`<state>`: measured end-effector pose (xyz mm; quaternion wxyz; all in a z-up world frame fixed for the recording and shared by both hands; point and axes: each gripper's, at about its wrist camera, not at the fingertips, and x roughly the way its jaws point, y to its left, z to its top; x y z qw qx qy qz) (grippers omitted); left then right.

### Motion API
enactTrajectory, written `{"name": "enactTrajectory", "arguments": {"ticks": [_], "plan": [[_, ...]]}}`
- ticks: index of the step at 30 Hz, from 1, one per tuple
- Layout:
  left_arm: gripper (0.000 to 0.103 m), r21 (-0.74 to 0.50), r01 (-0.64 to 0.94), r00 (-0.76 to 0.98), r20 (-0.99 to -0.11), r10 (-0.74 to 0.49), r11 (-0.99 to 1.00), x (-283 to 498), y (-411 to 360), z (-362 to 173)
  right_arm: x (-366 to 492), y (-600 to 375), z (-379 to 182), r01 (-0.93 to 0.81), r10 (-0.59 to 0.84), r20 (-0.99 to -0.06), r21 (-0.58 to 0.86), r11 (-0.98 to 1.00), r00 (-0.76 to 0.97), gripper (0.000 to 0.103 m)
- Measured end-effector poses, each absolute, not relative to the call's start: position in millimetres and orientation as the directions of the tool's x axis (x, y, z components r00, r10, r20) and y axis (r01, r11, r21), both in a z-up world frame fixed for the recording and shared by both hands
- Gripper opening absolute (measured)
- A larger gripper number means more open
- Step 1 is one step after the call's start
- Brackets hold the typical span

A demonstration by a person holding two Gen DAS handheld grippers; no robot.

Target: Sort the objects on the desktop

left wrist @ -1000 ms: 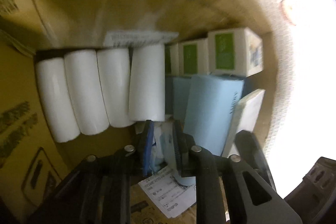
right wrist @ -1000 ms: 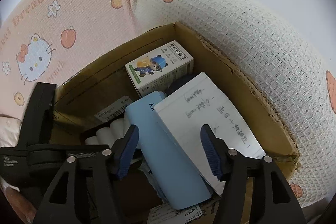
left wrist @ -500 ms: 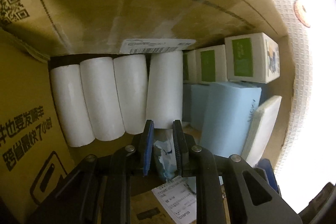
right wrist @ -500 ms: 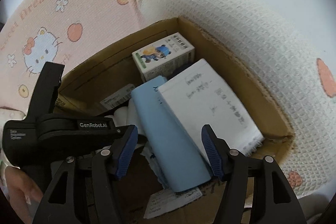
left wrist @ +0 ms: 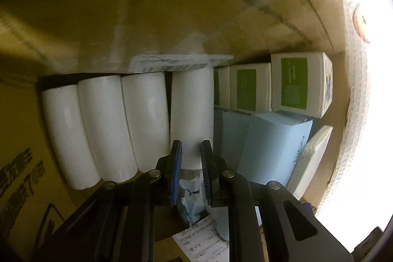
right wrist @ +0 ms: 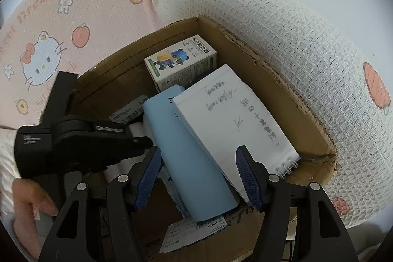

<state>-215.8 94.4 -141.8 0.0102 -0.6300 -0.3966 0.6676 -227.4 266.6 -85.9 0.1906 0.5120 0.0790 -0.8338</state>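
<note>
Carton [right wrist: 282,90] packed w/ rolls, small boxes, a pack & a notebook.
Four rolls [left wrist: 108,127] side by side at left; three small boxes [left wrist: 250,87] in a row to their right, by the back wall. Pack [right wrist: 186,158] leans in front of the boxes, notebook [right wrist: 235,119] just right of it, overlapping. Label slip [left wrist: 201,242] on carton floor, nearest cam.

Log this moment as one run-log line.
left gripper: jaws closing around end of white roll | right gripper: open above blue box | site: cardboard box
</note>
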Motion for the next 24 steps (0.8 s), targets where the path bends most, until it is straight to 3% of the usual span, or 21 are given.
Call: {"name": "enactTrajectory", "arguments": {"ticks": [4, 5, 8, 12, 15, 17, 19, 24], "plan": [[0.007, -0.511, 0.474, -0.114, -0.843, 0.526, -0.717, -222, 109, -161, -228, 265, -87, 0.394, -0.231, -0.887, 0.061, -0.917, -0.4, 0.061], [0.0, -0.489, 0.495, -0.091, -0.851, 0.517, -0.718, -220, 111, -169, -227, 265, -88, 0.393, -0.228, -0.889, 0.059, -0.918, -0.398, 0.061], [0.0, -0.499, 0.519, -0.081, -0.837, 0.541, -0.694, -215, 112, -173, -226, 266, -89, 0.394, -0.223, -0.892, 0.056, -0.917, -0.393, 0.061], [0.0, -0.483, 0.46, -0.163, -0.871, 0.464, -0.745, -212, 111, -136, -224, 273, -88, 0.384, -0.218, -0.893, 0.056, -0.922, -0.394, 0.061], [0.02, -0.522, 0.413, -0.225, -0.852, 0.472, -0.746, -209, 109, -107, -224, 275, -86, 0.371, -0.214, -0.892, 0.056, -0.927, -0.399, 0.061], [0.043, -0.531, 0.38, -0.258, -0.847, 0.464, -0.757, -206, 106, -90, -223, 274, -85, 0.375, -0.218, -0.891, 0.058, -0.925, -0.398, 0.061], [0.048, -0.525, 0.346, -0.288, -0.848, 0.445, -0.777, -203, 102, -75, -220, 272, -84, 0.384, -0.219, -0.892, 0.056, -0.922, -0.396, 0.061], [0.048, -0.471, 0.191, -0.376, -0.845, 0.379, -0.861, -194, 99, -48, -210, 263, -80, 0.414, -0.224, -0.893, 0.047, -0.909, -0.39, 0.065]]}}
